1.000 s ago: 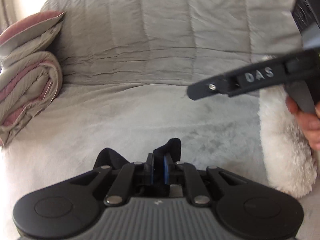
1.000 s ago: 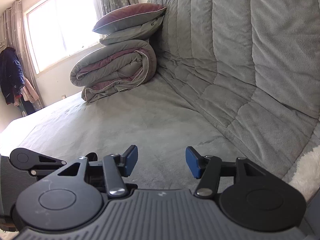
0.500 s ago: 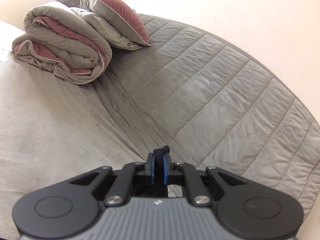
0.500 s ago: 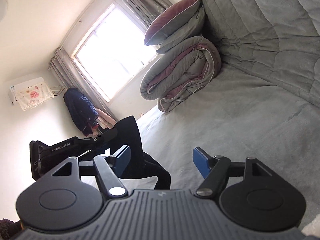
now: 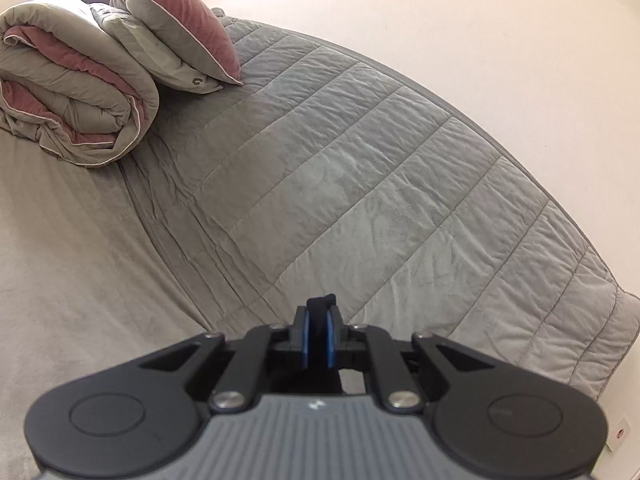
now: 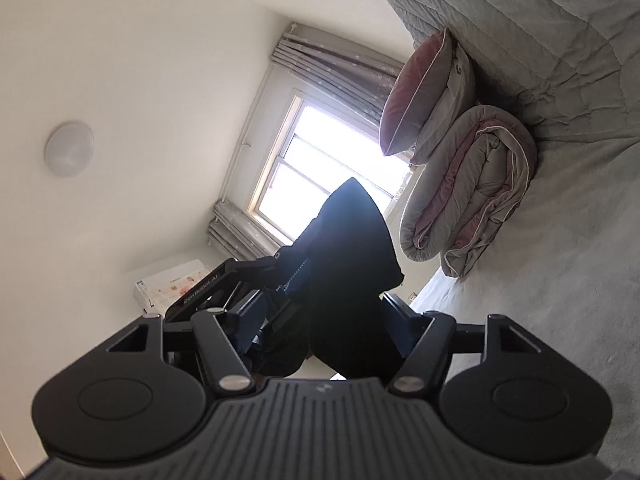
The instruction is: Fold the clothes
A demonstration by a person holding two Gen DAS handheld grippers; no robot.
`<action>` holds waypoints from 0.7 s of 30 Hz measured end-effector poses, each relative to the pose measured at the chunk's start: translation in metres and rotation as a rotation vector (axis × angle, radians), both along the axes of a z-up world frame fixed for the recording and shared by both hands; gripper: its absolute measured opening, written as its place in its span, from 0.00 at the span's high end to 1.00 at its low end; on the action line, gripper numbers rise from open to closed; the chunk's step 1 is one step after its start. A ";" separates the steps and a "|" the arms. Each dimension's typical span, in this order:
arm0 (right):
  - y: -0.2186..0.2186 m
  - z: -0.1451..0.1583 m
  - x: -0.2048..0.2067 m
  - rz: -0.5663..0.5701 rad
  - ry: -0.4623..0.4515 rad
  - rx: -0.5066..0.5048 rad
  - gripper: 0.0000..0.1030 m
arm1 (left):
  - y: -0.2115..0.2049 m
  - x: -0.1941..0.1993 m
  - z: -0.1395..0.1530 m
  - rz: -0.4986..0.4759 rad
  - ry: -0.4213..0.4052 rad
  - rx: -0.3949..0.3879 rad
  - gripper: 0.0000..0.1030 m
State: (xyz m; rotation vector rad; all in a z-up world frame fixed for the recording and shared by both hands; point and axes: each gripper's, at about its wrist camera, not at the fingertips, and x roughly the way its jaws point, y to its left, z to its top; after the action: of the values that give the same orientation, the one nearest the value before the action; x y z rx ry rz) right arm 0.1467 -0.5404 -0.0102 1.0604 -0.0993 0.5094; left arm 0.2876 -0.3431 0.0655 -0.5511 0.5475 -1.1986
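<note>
Dark garment [image 6: 352,280] pinched in left gripper [image 5: 318,340], fingers clamped on 1 edge — right gripper [image 6: 320,320] fingers apart around hanging cloth; should close near a corner.

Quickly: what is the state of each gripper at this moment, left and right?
Left gripper: shut on a fold of dark garment.
Right gripper: open; the dark garment hangs between its fingers, not clamped.

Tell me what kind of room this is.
Most likely a bedroom. A rolled duvet and stacked pillows sit on a grey-covered bed against a quilted headboard, and a curtained window is behind them.
</note>
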 end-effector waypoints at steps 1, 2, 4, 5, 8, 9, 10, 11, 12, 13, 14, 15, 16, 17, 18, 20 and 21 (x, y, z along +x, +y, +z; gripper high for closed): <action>-0.004 -0.002 -0.001 -0.006 0.002 0.029 0.61 | -0.006 0.001 0.000 -0.008 -0.004 0.011 0.92; -0.009 -0.005 -0.002 -0.004 0.004 0.075 0.77 | -0.012 0.001 -0.001 -0.016 -0.008 0.023 0.92; -0.017 -0.003 -0.009 -0.049 0.014 0.097 0.92 | -0.025 0.002 -0.004 -0.024 -0.014 0.044 0.92; -0.021 -0.002 -0.012 -0.073 0.019 0.105 0.93 | -0.032 0.002 -0.005 -0.025 -0.018 0.052 0.92; -0.024 0.018 -0.030 -0.242 0.089 -0.041 0.93 | -0.053 0.002 -0.012 -0.029 -0.033 0.076 0.92; -0.022 0.027 -0.036 -0.309 0.139 -0.121 0.93 | -0.061 0.001 -0.014 -0.034 -0.038 0.087 0.93; -0.021 0.038 -0.041 -0.379 0.194 -0.205 0.93 | -0.070 0.000 -0.018 -0.041 -0.043 0.100 0.93; -0.019 0.045 -0.042 -0.432 0.266 -0.280 0.93 | -0.079 -0.002 -0.022 -0.049 -0.048 0.117 0.93; -0.017 0.053 -0.043 -0.482 0.341 -0.353 0.93 | -0.090 -0.004 -0.028 -0.058 -0.054 0.136 0.93; -0.015 0.056 -0.042 -0.527 0.401 -0.414 0.93 | -0.098 -0.007 -0.034 -0.065 -0.058 0.151 0.93; -0.013 0.057 -0.041 -0.561 0.445 -0.464 0.93 | -0.106 -0.009 -0.040 -0.069 -0.058 0.163 0.93; -0.012 0.057 -0.038 -0.588 0.493 -0.510 0.93 | -0.114 -0.011 -0.048 -0.073 -0.053 0.175 0.93; -0.011 0.056 -0.034 -0.614 0.541 -0.555 0.93 | -0.120 -0.013 -0.056 -0.075 -0.045 0.185 0.93; -0.011 0.053 -0.030 -0.623 0.585 -0.592 0.93 | -0.126 -0.013 -0.065 -0.075 -0.035 0.194 0.93; -0.011 0.050 -0.026 -0.629 0.628 -0.628 0.93 | -0.131 -0.014 -0.074 -0.074 -0.022 0.200 0.93; -0.011 0.043 -0.018 -0.633 0.703 -0.690 0.93 | -0.136 -0.014 -0.092 -0.067 0.008 0.203 0.93; -0.011 0.038 -0.015 -0.629 0.734 -0.716 0.93 | -0.137 -0.014 -0.101 -0.062 0.024 0.203 0.93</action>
State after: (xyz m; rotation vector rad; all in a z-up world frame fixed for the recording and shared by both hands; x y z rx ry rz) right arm 0.1321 -0.5516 0.0282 0.4115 0.3697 -0.4179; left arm 0.2735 -0.4805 -0.0354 -0.3788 0.7024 -1.1797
